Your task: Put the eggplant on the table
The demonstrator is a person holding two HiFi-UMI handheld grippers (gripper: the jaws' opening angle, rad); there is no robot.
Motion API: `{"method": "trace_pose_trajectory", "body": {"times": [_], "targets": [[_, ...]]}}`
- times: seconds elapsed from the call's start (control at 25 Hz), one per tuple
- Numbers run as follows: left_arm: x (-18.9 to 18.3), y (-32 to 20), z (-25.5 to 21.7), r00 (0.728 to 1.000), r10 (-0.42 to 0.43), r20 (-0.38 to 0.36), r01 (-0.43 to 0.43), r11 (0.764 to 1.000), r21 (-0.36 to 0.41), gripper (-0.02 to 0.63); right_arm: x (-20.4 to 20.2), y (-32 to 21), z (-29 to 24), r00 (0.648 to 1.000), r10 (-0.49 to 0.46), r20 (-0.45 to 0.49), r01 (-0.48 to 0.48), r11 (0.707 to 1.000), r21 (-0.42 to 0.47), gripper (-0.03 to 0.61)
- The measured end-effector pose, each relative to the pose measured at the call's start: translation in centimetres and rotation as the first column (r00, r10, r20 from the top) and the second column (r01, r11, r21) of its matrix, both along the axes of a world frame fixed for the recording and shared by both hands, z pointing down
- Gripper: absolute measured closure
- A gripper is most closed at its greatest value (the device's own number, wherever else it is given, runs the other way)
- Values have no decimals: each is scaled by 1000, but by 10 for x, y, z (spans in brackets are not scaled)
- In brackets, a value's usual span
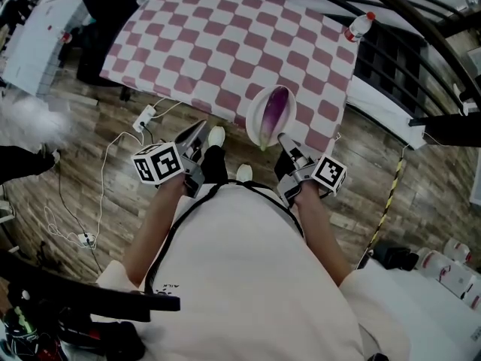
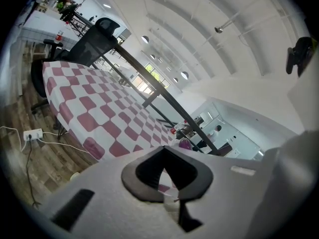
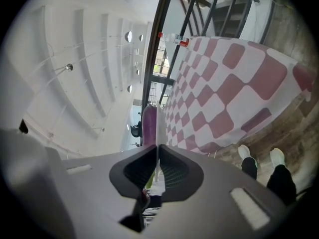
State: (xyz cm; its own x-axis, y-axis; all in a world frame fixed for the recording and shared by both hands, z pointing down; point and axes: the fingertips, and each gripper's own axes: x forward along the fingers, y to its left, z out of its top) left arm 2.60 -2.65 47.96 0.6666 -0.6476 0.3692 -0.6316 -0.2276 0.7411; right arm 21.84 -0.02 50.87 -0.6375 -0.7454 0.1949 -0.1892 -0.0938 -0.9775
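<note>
My right tongs (image 1: 284, 138) were clamped on the near rim of a white plate (image 1: 255, 120), the pads pressed flat on either face of that thin edge. The eggplant (image 1: 275, 108) lay on the plate just beyond the jaw tips. It was purple and lengthwise along the dish, and it touched the plate but not the jaws. In the right gripper view the plate showed edge-on as a pale line running up from between the pads, with the eggplant close against its left side. From the head view, plate and eggplant sat at the near edge of the table (image 1: 225, 43), over the red-and-white checked cloth. I could not tell whether the plate touched the cloth. My left tongs (image 1: 198, 131) were off to the left, well apart from the plate. Their jaws were together at the tips with nothing between them, and they pointed toward the same near edge of the table. A bottle (image 1: 360, 25) with a red cap lay at the table's far right corner.
</note>
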Motion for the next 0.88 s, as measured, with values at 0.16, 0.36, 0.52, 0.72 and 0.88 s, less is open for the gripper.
{"method": "trace_pose_trajectory", "body": {"times": [0.16, 0.36, 0.52, 0.72, 0.88], "targets": [[-10, -15, 1, 1000, -12, 7, 12, 1000, 3, 612, -12, -14, 2, 1000, -12, -3, 12, 1000, -8, 549], [-27, -40, 4, 1000, -14, -20, 14, 1000, -5, 612, -31, -40, 5, 1000, -21, -9, 21, 1000, -10, 548], [-45, -67, 9, 1000, -9, -26, 8, 1000, -18, 612, -49, -67, 3, 1000, -24, -17, 24, 1000, 1, 548], [-63, -110, 11, 999, 12, -37, -13, 1000, -17, 611, -69, -106, 6, 1000, -16, -21, 16, 1000, -4, 548], [-67, -141, 7, 997, 60, -56, -60, 998, 2, 609, -81, -137, 8, 1000, -12, -15, 12, 1000, 7, 548]]}}
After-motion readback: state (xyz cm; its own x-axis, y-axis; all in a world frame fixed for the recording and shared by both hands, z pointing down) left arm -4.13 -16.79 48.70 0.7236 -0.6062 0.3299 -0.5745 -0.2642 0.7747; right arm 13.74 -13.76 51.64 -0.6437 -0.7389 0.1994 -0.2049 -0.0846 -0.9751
